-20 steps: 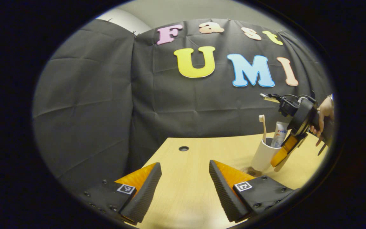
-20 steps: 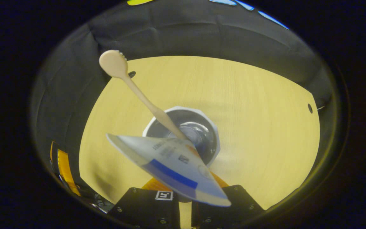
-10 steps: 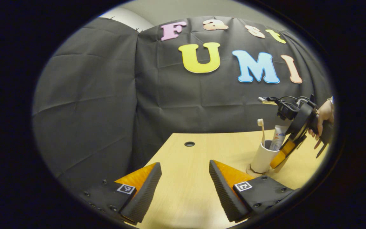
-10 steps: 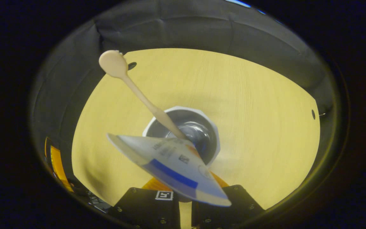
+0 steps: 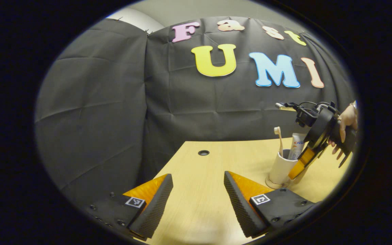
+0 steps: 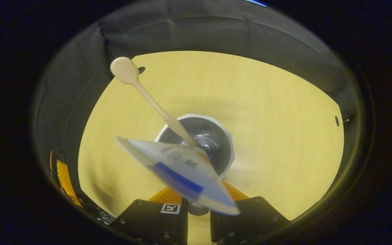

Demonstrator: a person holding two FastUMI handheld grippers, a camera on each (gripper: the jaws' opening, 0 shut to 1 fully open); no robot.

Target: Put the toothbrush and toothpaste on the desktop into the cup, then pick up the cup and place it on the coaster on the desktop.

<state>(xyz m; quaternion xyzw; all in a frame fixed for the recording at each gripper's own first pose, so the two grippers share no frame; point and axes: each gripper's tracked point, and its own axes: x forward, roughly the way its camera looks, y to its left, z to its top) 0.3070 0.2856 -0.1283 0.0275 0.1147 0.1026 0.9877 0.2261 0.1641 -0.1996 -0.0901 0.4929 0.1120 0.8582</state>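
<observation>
While the cup (image 5: 280, 167) sits on the coaster (image 5: 273, 184) | right tool (image 5: 299, 169) pinches its rim (toothbrush (image 6: 148, 98) inside) | left tool (image 5: 196, 200) spread.

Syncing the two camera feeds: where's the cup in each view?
Left gripper view: cup at lower right on the desk, on the coaster, right gripper at its side.
Right gripper view: cup at centre, seen from above.
Shared landmark: toothbrush sticking out of it.

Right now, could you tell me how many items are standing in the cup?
2: the toothbrush leans at the cup's left side, the toothpaste stands beside the right gripper.
</observation>
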